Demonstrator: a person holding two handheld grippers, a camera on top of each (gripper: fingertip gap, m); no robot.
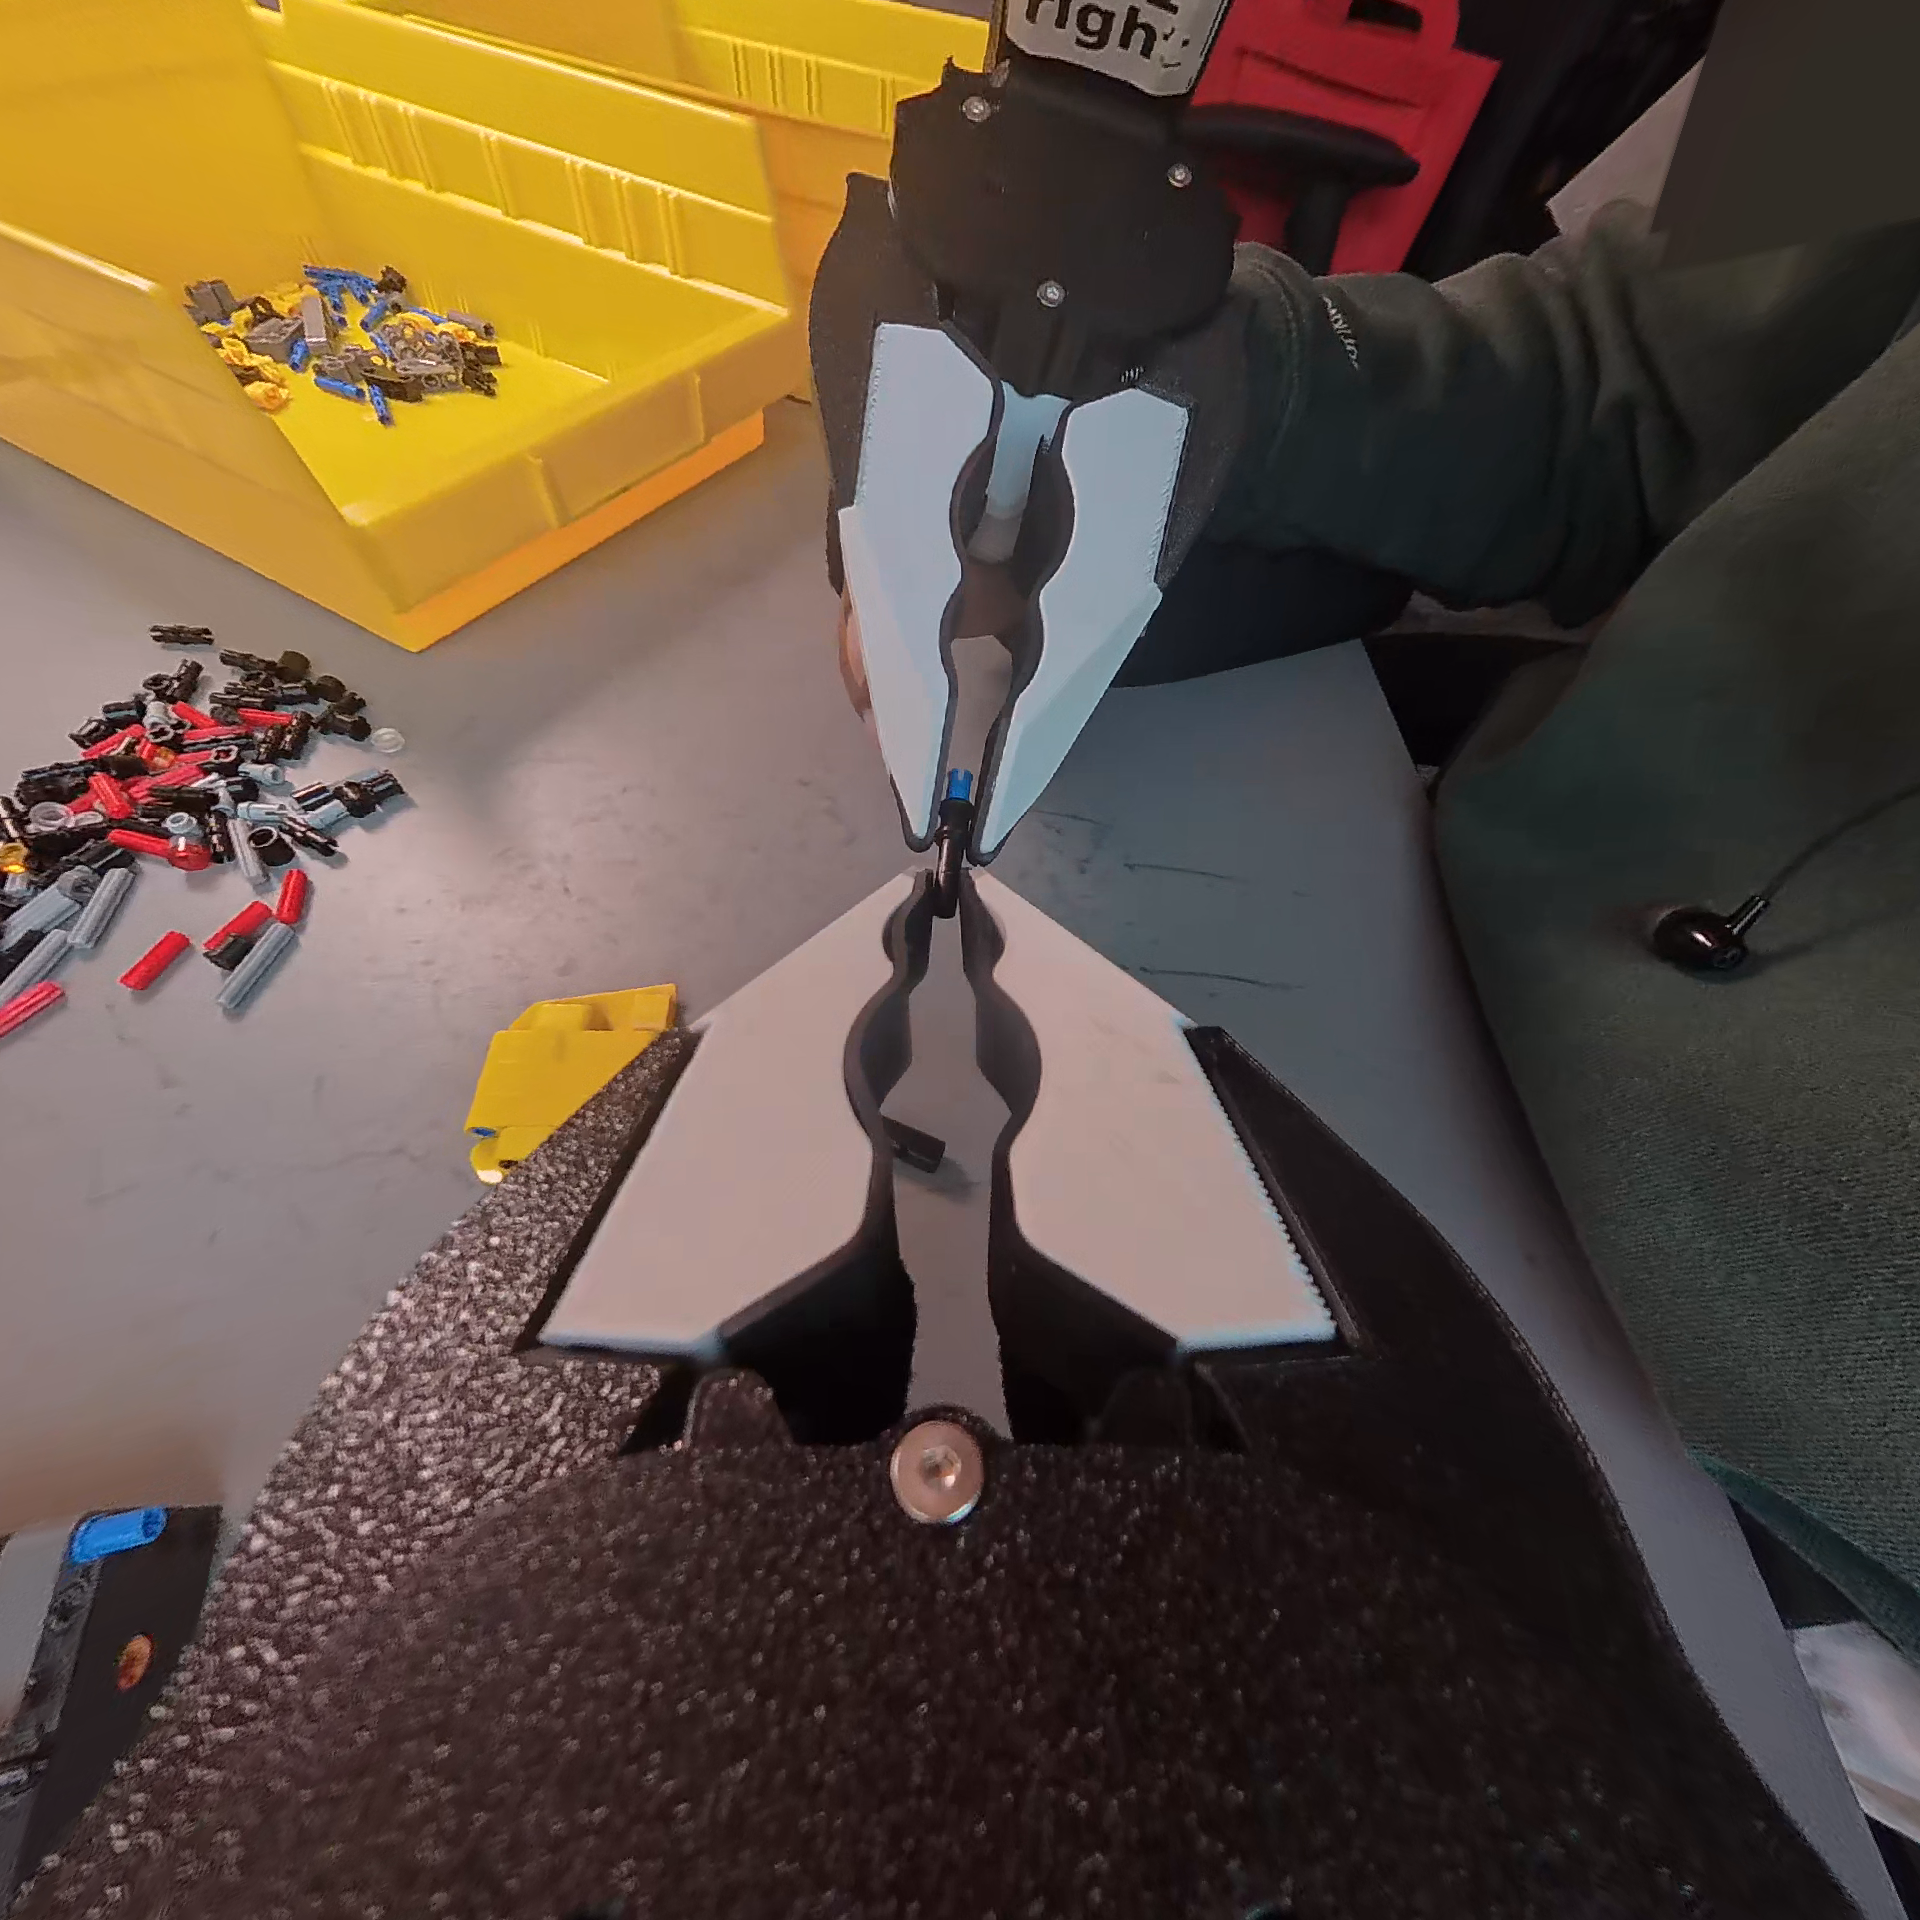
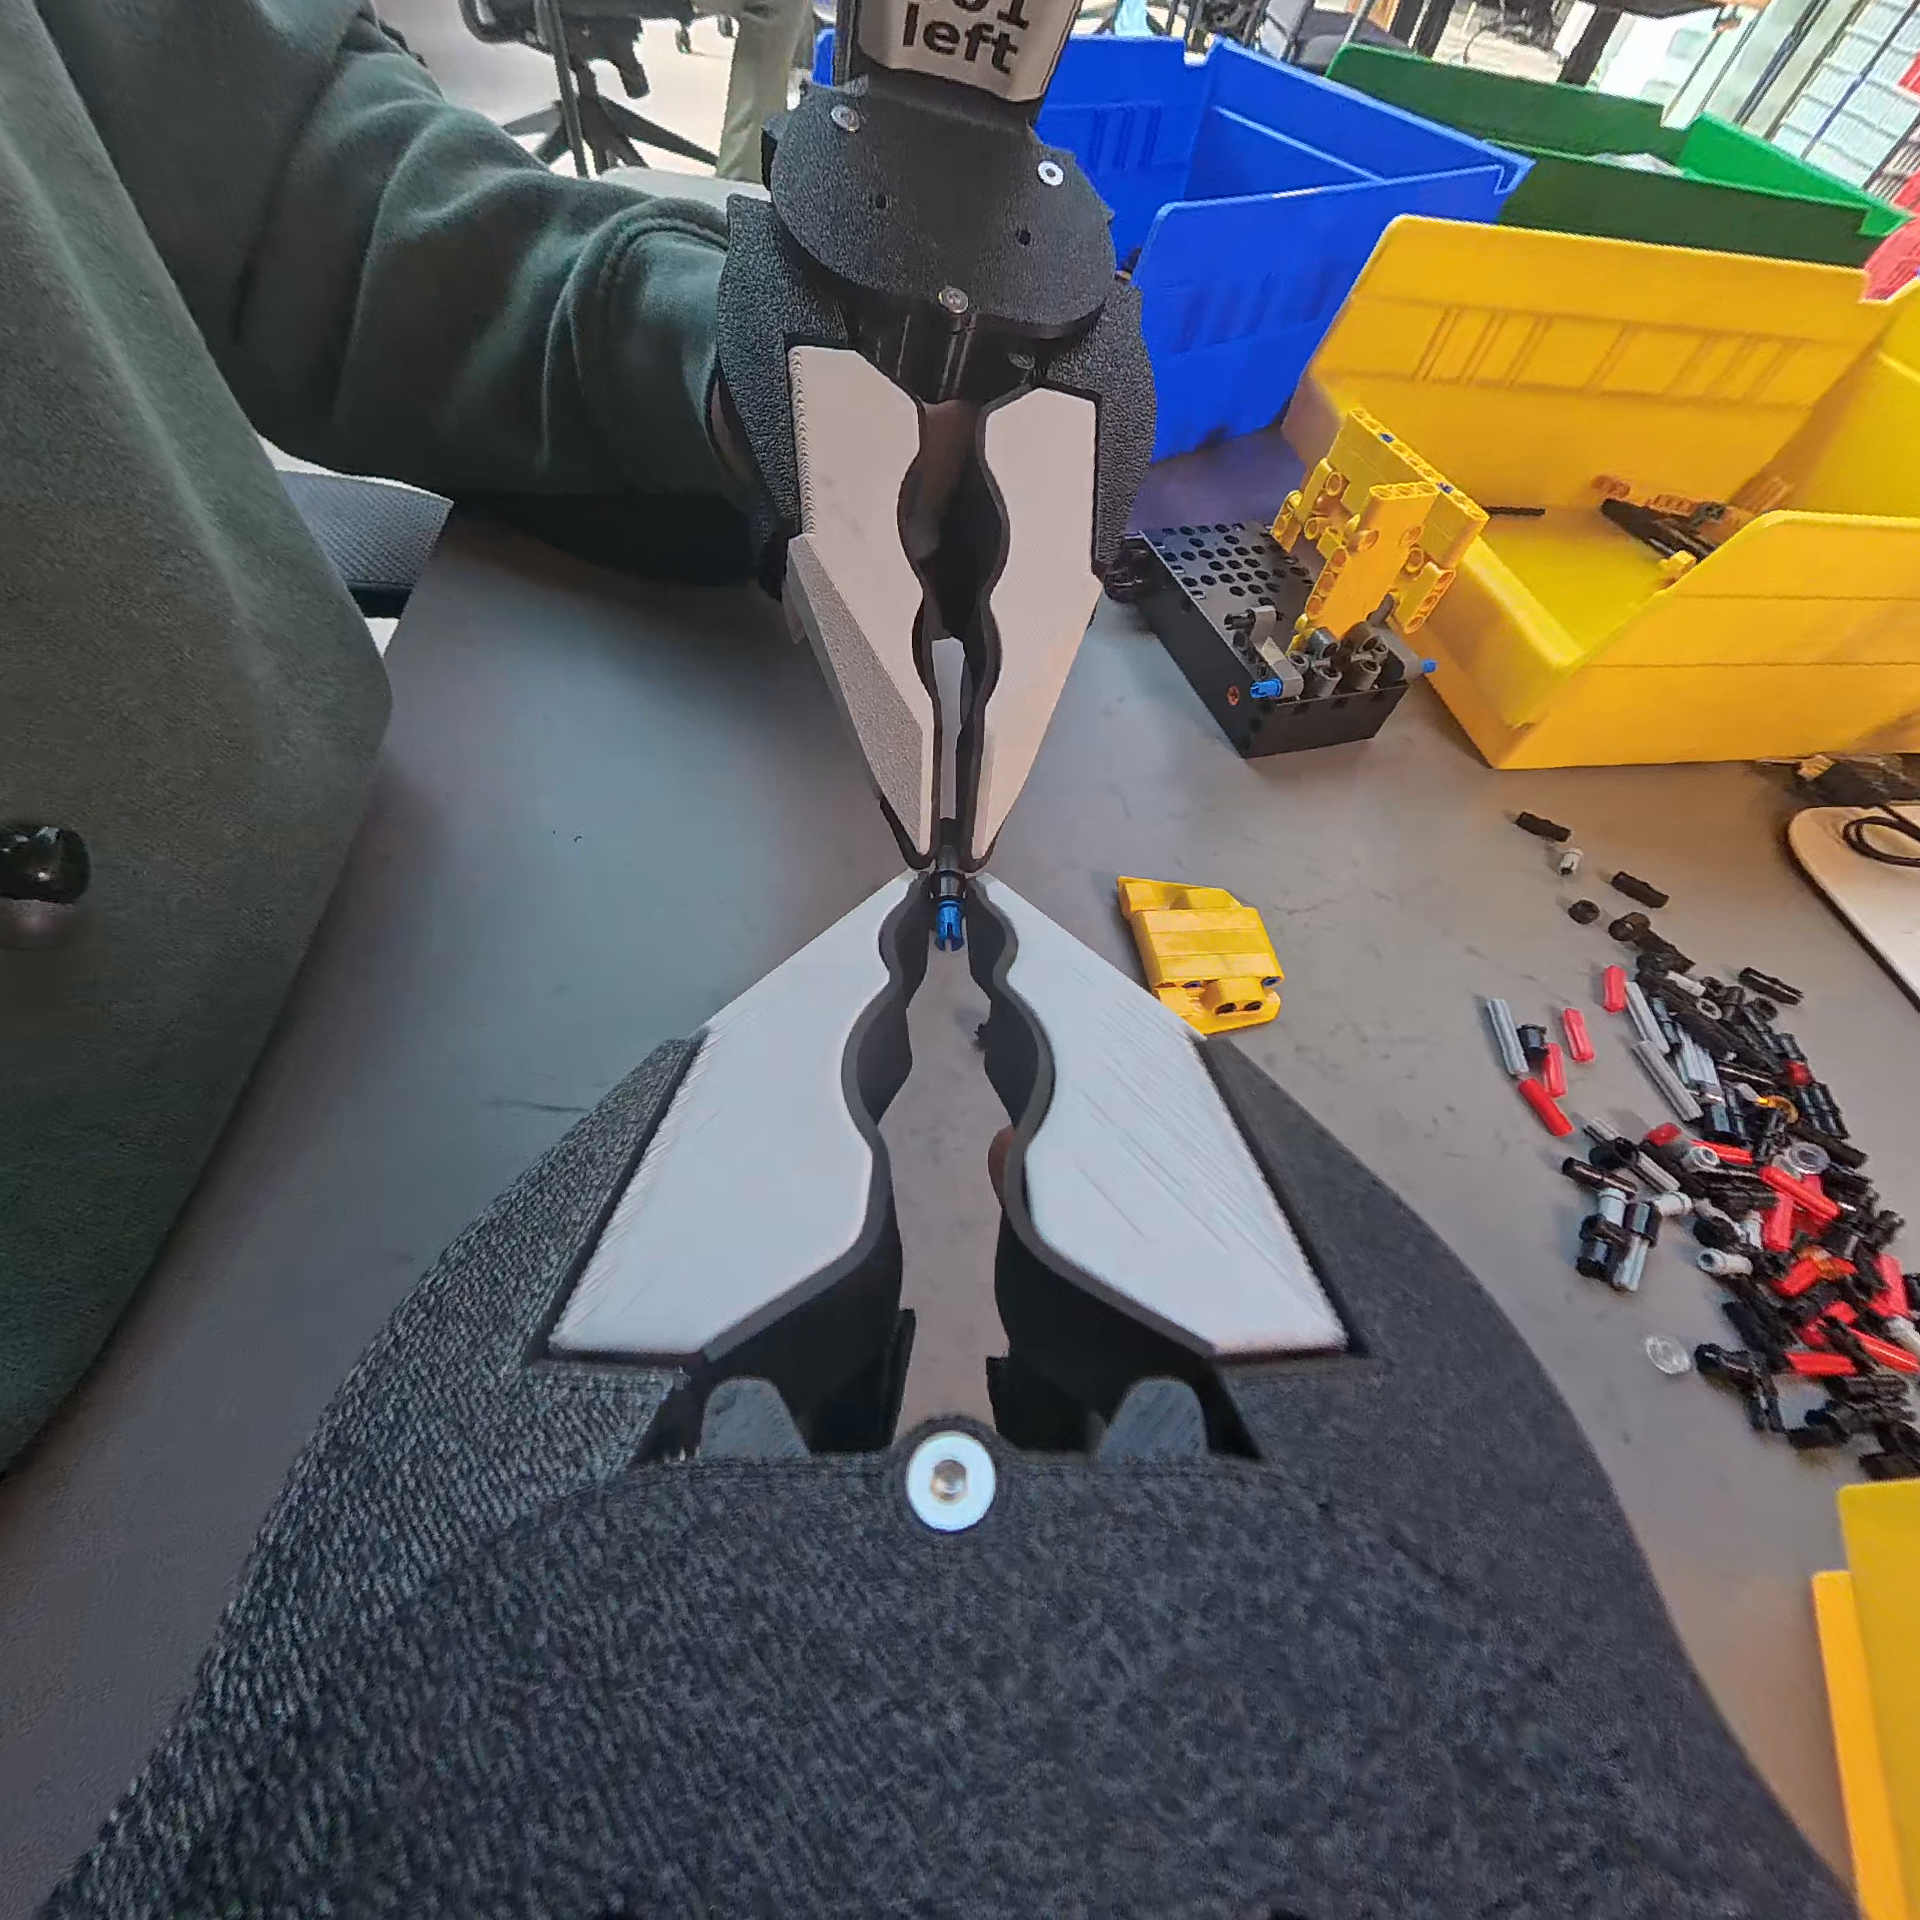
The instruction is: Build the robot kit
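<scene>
Loose pins, yellow block and yellow bin flank both grippers.

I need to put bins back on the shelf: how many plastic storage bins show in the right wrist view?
4: one blue plastic bin at the back, one green plastic bin behind it, two yellow plastic bins at right. A yellow edge at lower right may be another.

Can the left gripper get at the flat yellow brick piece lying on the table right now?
Probably not yet: the left gripper is shut on a black pin, though the yellow brick piece lies uncovered on the grey table beside it.
</scene>
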